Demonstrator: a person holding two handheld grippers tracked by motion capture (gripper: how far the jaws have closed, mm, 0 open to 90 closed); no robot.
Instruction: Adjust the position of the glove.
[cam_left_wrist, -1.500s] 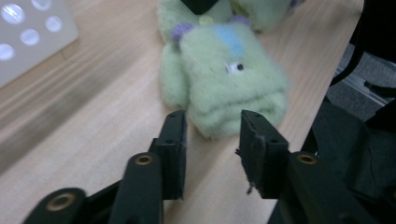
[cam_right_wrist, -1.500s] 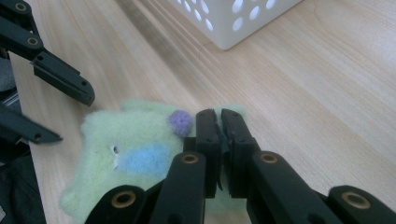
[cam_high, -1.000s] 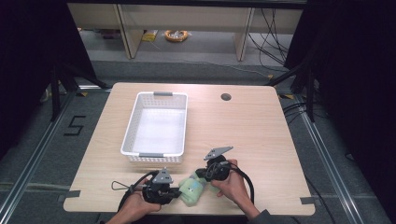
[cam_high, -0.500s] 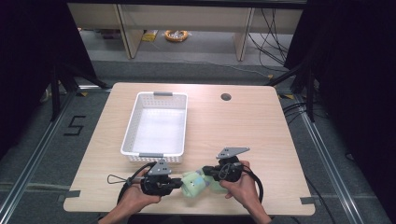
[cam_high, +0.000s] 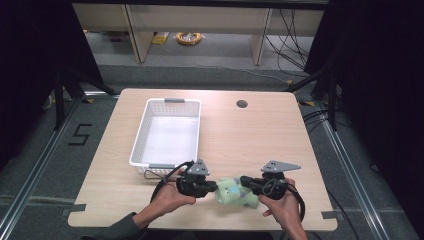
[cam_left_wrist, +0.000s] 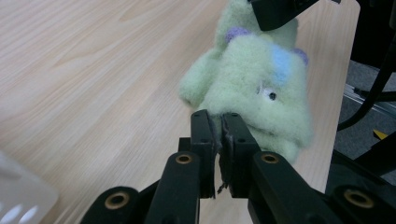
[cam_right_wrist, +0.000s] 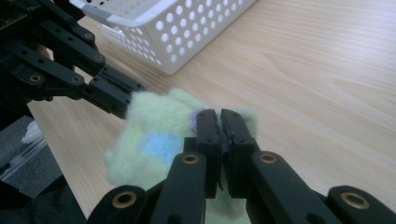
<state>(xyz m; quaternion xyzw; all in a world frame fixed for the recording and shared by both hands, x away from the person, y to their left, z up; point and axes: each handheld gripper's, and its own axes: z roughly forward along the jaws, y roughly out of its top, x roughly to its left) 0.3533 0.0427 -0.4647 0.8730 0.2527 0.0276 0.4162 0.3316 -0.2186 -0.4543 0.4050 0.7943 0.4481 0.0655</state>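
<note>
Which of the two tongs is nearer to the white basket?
The left tongs: they grip the green plush toy just below the white basket; the right tongs are farther away.

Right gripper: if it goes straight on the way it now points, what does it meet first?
The green plush toy that the right gripper already pinches; beyond it, probably the left gripper on the toy's far side, though depth is uncertain.

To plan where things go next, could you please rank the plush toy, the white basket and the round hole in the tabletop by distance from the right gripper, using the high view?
1. Plush toy, pinched at the right gripper.
2. White basket, farther back on the left.
3. Round hole, near the table's far edge.
</note>
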